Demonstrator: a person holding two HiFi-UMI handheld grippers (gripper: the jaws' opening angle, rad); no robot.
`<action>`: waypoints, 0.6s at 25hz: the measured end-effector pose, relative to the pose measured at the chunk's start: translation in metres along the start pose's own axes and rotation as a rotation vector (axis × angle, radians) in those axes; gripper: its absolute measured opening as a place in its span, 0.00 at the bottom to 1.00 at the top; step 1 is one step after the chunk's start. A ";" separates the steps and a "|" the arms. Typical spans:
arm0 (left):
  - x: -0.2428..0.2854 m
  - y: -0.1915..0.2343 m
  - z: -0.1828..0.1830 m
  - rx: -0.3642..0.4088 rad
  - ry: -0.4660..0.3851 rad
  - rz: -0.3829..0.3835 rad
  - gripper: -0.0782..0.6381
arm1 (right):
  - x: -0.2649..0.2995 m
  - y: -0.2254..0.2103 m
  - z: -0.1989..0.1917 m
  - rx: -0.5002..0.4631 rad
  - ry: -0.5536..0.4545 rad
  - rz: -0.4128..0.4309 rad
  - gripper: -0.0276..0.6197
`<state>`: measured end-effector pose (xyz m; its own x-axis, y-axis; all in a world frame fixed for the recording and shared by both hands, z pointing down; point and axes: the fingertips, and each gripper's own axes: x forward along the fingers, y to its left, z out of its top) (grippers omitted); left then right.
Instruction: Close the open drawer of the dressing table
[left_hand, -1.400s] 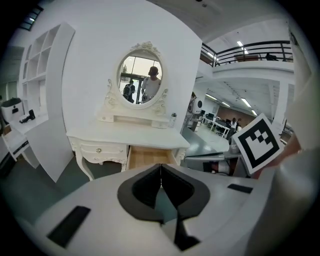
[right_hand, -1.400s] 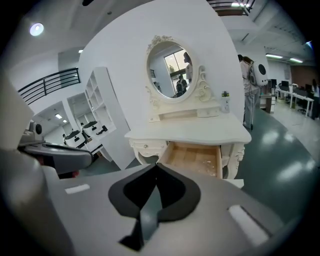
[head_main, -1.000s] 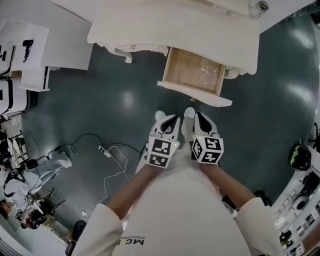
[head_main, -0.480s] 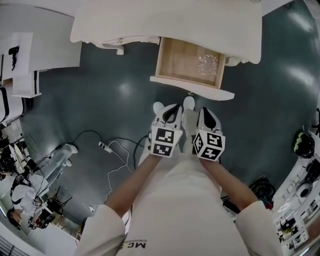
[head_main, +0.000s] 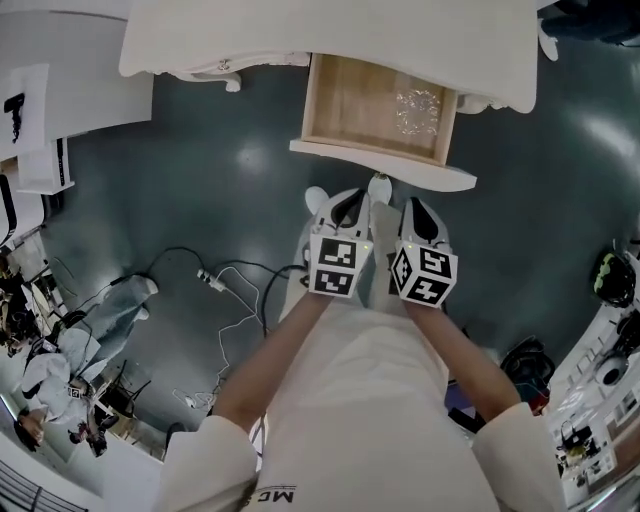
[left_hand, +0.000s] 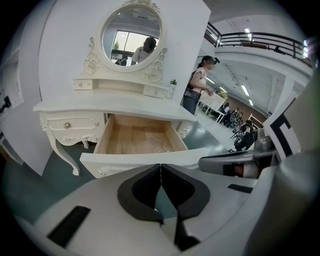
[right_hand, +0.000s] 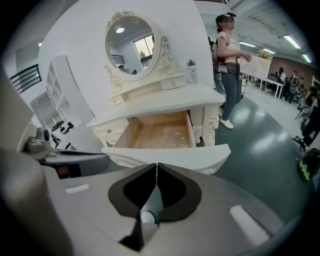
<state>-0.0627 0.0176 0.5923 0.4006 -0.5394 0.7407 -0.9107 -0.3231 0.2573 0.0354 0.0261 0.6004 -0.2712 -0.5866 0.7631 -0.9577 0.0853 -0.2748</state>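
Observation:
The white dressing table (head_main: 330, 35) stands ahead with its centre drawer (head_main: 375, 110) pulled out, showing a bare wooden bottom. Its white front panel (head_main: 385, 165) faces me. My left gripper (head_main: 345, 200) and right gripper (head_main: 412, 207) hang side by side just short of that panel, both shut and holding nothing. In the left gripper view the drawer (left_hand: 137, 140) lies beyond the closed jaws of the left gripper (left_hand: 160, 167). The right gripper view shows the drawer (right_hand: 160, 134) past the shut right gripper (right_hand: 156, 167).
White cables (head_main: 225, 300) trail over the dark floor at the left. A white cabinet (head_main: 40, 120) stands left of the table. A person (right_hand: 227, 60) stands to the right of the table; an oval mirror (left_hand: 131, 32) tops it. Gear lies at the right floor edge (head_main: 610, 280).
Both grippers have sunk and come closer to the drawer front. The table and drawer have shifted up and nearer in the head view.

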 end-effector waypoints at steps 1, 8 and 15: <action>0.004 0.001 -0.001 0.001 0.002 0.000 0.12 | 0.003 -0.002 -0.001 0.007 0.003 -0.003 0.05; 0.027 0.004 -0.012 0.033 0.031 -0.009 0.12 | 0.016 -0.015 -0.007 0.040 0.009 -0.022 0.05; 0.048 0.013 -0.018 0.053 0.041 -0.008 0.12 | 0.031 -0.021 -0.015 0.051 0.018 -0.007 0.11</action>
<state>-0.0571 0.0016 0.6426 0.4026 -0.5045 0.7638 -0.9004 -0.3686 0.2311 0.0459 0.0184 0.6387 -0.2662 -0.5726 0.7754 -0.9536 0.0392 -0.2985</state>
